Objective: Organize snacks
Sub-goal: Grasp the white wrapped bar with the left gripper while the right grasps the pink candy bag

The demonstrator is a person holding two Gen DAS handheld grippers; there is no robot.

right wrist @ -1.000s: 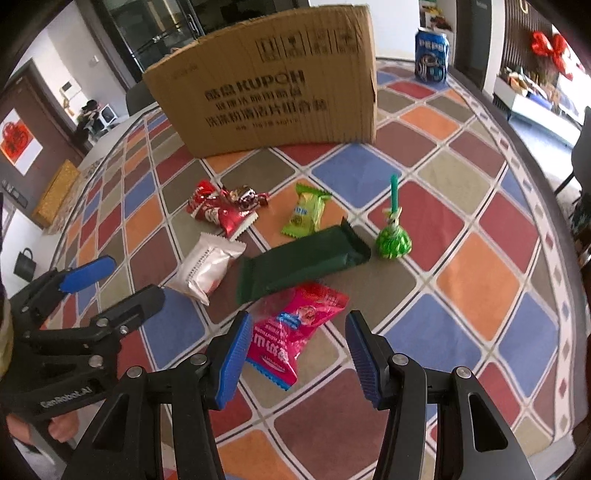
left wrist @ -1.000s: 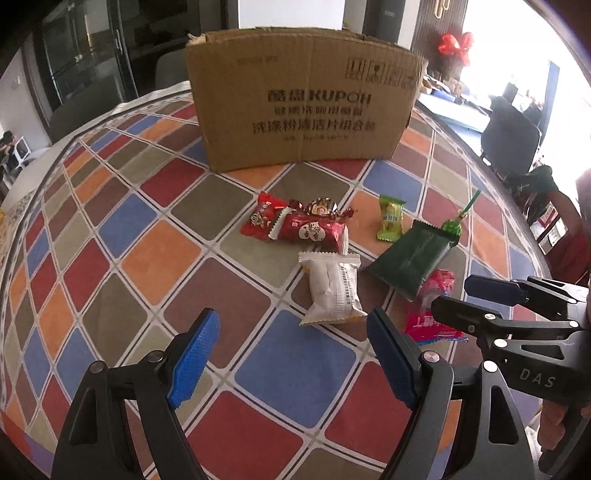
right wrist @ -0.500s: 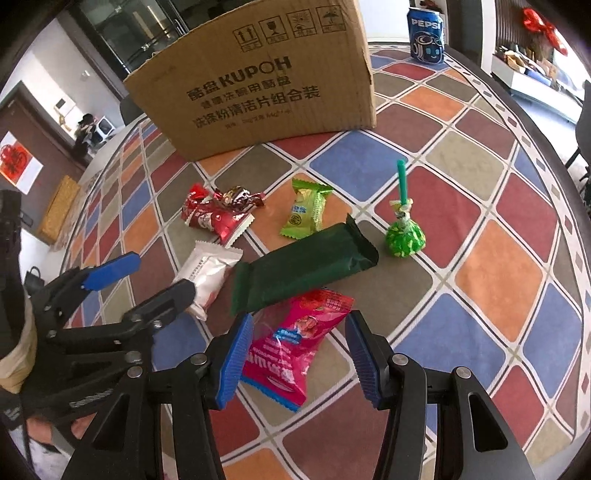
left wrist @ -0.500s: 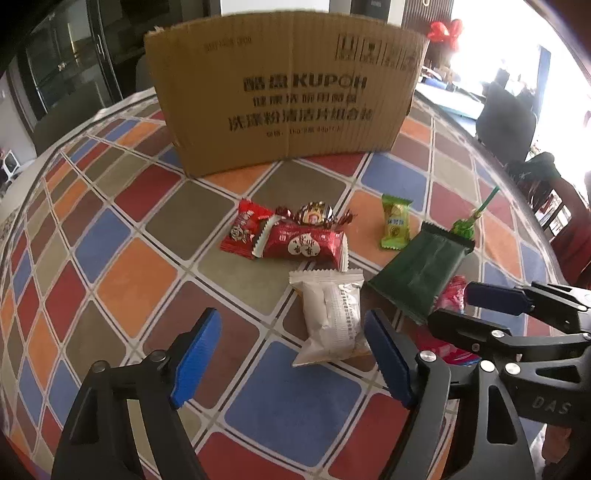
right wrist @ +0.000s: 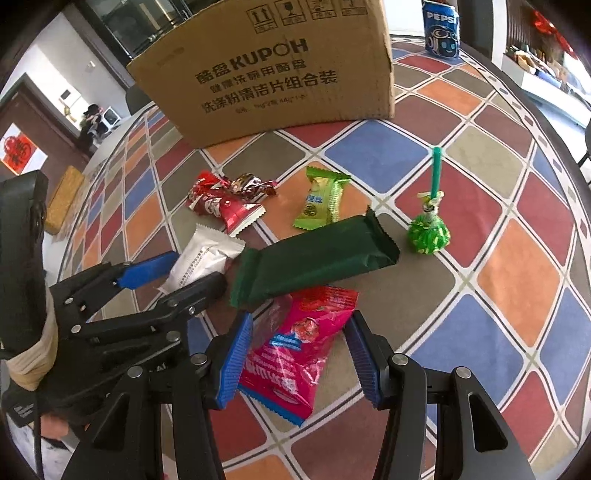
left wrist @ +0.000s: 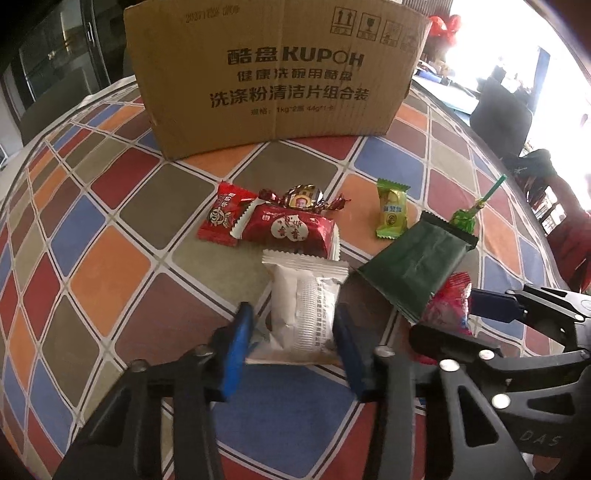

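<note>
Both grippers are sitting lower and nearer the snacks than a second ago, and the left gripper (left wrist: 291, 343) has just been closing its jaws around the white foil snack packet (left wrist: 304, 306), which is lying between its blue pads (left wrist: 236, 350); the right-hand pad seems to be touching the wrapper, though whether both are pressing is hard to tell from this angle.

Standing at the far side of the chequered multicoloured tablecloth (right wrist: 517, 266), the large brown cardboard box printed KUPOH (right wrist: 273, 70) is showing only its front wall; its top is running out of the picture, so its contents are staying hidden. Behind it, a blue Pepsi can (right wrist: 441, 29) is being cut off by the upper edge.

Lying on the cloth in front of the box, the long dark green wrapper (right wrist: 314, 254) is overlapping the top of the pink plastic snack bag (right wrist: 295, 350). That bag is resting between the jaws of the right gripper (right wrist: 299, 358), which are standing apart on either side without visibly pressing on it. Further back, the red sweet packets (left wrist: 273, 221) are piling together, partly covering one another, with the small light green sweet wrapper (right wrist: 321, 203) beside them and the green lollipop with a teal stick (right wrist: 430, 218) standing off to the right.
</note>
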